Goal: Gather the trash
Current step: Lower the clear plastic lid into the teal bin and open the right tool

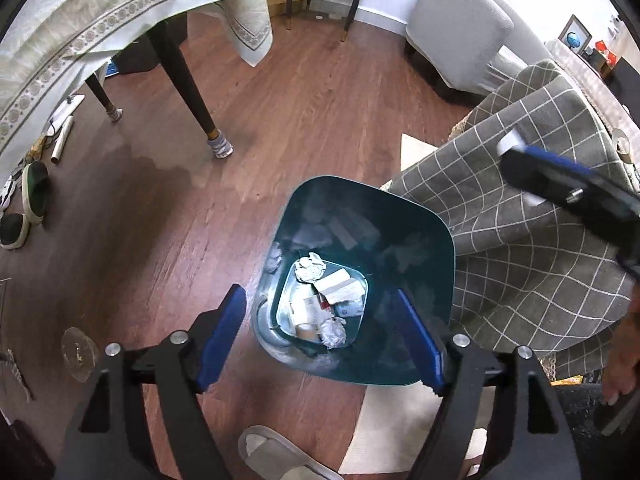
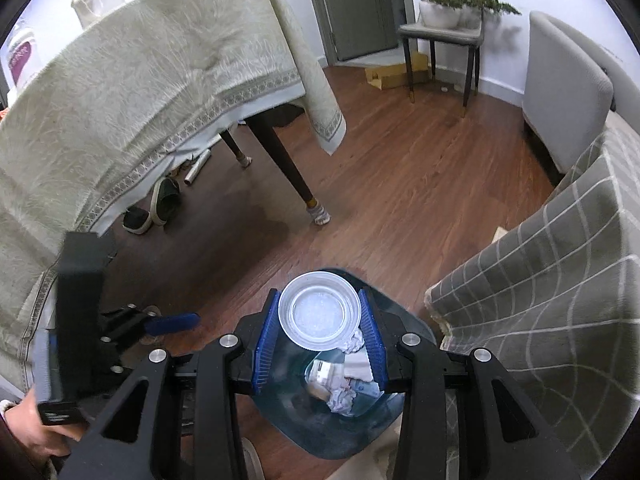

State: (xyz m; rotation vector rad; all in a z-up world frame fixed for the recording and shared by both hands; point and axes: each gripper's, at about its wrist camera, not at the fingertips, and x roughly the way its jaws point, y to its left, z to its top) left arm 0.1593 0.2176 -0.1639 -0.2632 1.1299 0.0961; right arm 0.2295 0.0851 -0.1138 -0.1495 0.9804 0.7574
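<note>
A dark teal trash bin (image 1: 404, 216) stands on the wood floor with crumpled paper and wrappers (image 1: 326, 300) at its bottom. My left gripper (image 1: 326, 340) is open and empty right above the bin's near rim. My right gripper (image 2: 320, 336) is shut on a clear plastic cup (image 2: 318, 312), mouth toward the camera, held above the bin (image 2: 320, 440). The right gripper also shows in the left wrist view (image 1: 560, 184) at the right, over the checked cloth. The left gripper shows in the right wrist view (image 2: 172, 324) at the lower left.
A table with a cream cloth (image 2: 120, 112) and dark legs (image 1: 188, 80) stands left. A sofa under a grey checked cloth (image 1: 520, 240) is right of the bin. Slippers (image 1: 34, 192) lie under the table, another slipper (image 1: 276, 452) near my feet. A chair (image 2: 440, 36) stands at the back.
</note>
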